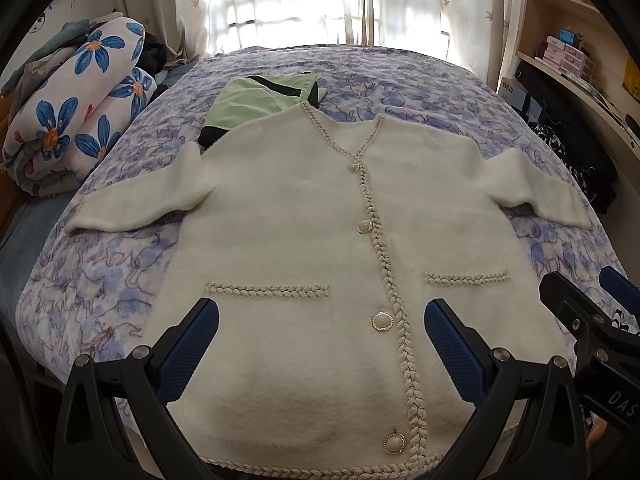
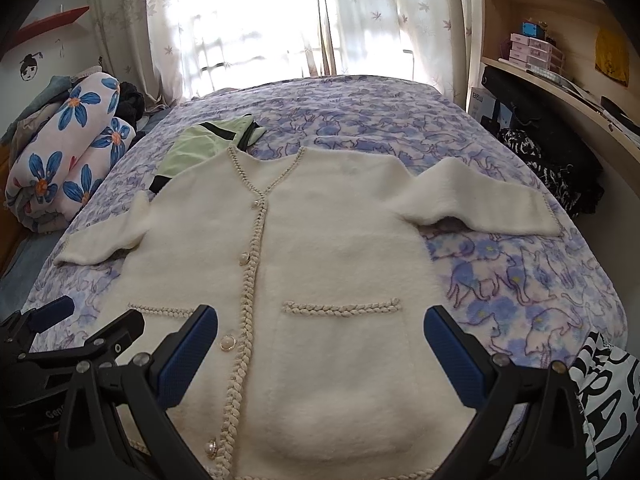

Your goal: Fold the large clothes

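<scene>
Because the cream cardigan (image 1: 304, 240) lies flat, buttoned and face up on the bed (image 1: 420, 80), with both sleeves spread out toward 9 and 3 o'clock, it appears laid out for a first fold that is not yet made. Its collar points to 12 o'clock and its braided hem sits at 6 o'clock, nearest both tools. The left gripper (image 1: 320, 344) hovers above the lower front, jaws spread wide and holding nothing, with the button placket between its fingers. The right gripper (image 2: 320, 344) hovers above the pocket on its side, jaws likewise wide apart and empty. This placement suggests each tool is positioned to take one side of the hem or body. A folded green garment (image 1: 260, 100) lies at 11 o'clock, partly under the cardigan's shoulder, probably set aside as finished work. A rolled floral quilt (image 1: 80, 108) rests at 9 o'clock, off the working area. The fluffy knit will likely sag when lifted.
</scene>
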### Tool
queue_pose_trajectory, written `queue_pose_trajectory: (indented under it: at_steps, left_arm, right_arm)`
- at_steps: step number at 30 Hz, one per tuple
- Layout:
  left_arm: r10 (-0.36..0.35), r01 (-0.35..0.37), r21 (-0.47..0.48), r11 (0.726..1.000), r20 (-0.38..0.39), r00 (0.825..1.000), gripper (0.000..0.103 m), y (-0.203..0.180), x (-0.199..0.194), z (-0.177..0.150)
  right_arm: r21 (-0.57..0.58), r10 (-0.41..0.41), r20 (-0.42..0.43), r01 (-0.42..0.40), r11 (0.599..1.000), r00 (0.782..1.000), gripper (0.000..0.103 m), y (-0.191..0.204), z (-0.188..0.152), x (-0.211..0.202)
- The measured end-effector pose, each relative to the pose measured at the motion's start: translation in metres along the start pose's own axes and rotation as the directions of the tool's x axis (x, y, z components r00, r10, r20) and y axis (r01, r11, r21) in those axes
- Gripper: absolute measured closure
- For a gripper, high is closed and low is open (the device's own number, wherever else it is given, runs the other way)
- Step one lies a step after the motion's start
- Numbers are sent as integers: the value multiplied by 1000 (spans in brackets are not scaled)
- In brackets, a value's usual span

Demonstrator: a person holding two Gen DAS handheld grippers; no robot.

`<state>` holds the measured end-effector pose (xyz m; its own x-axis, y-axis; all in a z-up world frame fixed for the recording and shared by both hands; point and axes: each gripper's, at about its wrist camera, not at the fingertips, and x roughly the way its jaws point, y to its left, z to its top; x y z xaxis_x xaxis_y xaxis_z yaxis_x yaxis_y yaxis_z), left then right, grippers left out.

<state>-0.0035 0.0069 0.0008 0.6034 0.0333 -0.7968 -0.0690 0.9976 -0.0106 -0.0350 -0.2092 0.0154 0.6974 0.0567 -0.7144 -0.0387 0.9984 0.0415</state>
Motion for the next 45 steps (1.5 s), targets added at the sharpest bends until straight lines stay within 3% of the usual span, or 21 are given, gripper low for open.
queue_pose_trajectory:
  at_steps: [32, 45]
  left_arm:
    - [-35, 35, -11, 999, -18, 999, 1, 0, 17, 16]
    - [-15, 15, 16, 1000, -8, 1000, 2, -20, 23, 39]
  right_arm:
    - [2, 2, -13, -2, 1000, 1000, 0, 4, 4, 17]
    - [-11, -20, 26, 20, 1000, 999, 0, -17, 36, 21]
